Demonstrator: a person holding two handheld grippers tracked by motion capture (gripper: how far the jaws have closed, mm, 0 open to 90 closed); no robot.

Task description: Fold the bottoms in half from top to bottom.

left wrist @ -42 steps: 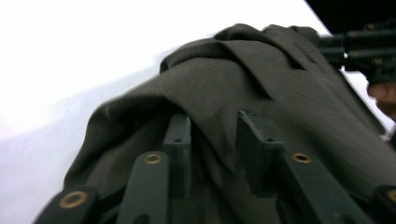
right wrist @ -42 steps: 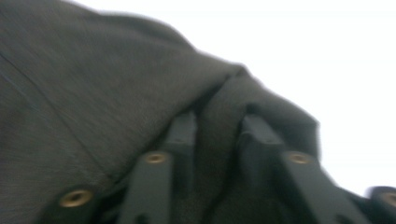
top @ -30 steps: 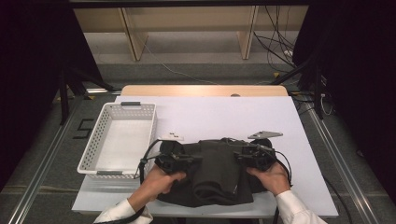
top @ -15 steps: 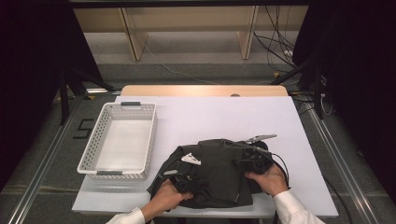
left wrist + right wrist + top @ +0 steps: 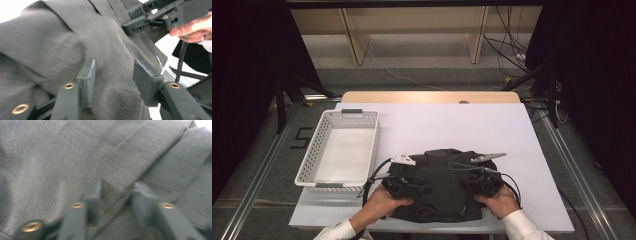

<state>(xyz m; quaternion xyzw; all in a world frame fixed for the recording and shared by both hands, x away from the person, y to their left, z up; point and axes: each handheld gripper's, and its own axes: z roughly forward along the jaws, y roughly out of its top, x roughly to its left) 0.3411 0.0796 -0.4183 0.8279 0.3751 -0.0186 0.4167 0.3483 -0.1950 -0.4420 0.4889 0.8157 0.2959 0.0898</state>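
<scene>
A dark grey garment lies bunched near the front edge of the white table. My left gripper rests on its left part. In the left gripper view its jaws have just been opening and stand apart over the cloth, pinching nothing. My right gripper sits on the garment's right part. Its jaws have just been closing and still show a gap, with a fold of cloth running between them. The right gripper and its hand also appear in the left gripper view.
A white perforated basket stands at the table's left, close to the garment. Cables trail from both grippers across the cloth. A wooden strip borders the table's far edge; bare white surface lies beyond the garment.
The left hand dipped toward the near edge, then came back onto the garment, and its jaws opened. The right hand stayed in place.
</scene>
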